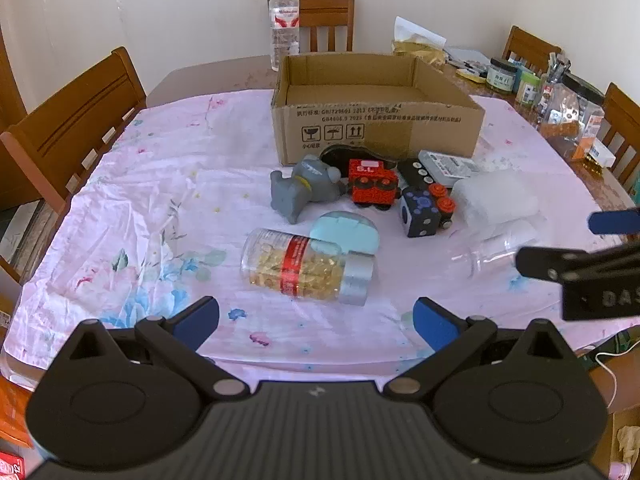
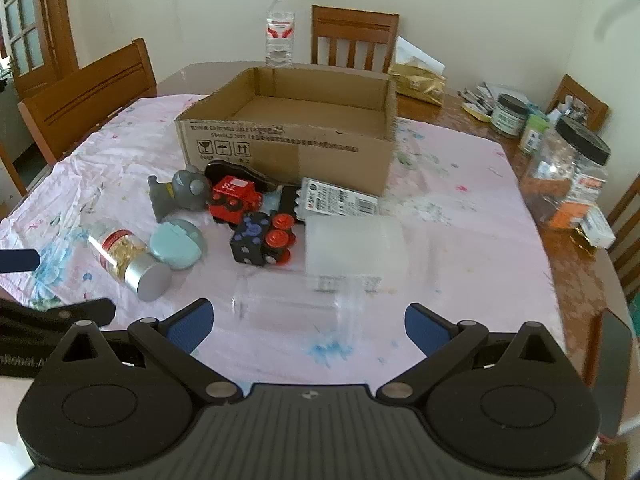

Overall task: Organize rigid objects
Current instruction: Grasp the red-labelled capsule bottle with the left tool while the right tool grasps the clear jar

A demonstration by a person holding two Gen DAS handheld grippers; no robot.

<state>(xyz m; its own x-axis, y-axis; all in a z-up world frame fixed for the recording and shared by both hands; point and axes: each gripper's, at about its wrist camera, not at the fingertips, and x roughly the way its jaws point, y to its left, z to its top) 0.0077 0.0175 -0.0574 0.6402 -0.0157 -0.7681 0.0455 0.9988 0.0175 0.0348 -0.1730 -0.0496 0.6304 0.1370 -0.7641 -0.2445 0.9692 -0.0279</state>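
An open cardboard box stands on the pink cloth. In front of it lie a grey toy animal, a red toy train, a dark blue cube toy with red wheels, a teal case, a capsule bottle on its side, a frosted plastic box and a clear glass. My left gripper is open before the capsule bottle. My right gripper is open around the clear glass.
A water bottle stands behind the box. Jars and clutter fill the table's right side. Wooden chairs surround the table. A black remote and a white packet lie by the box's front.
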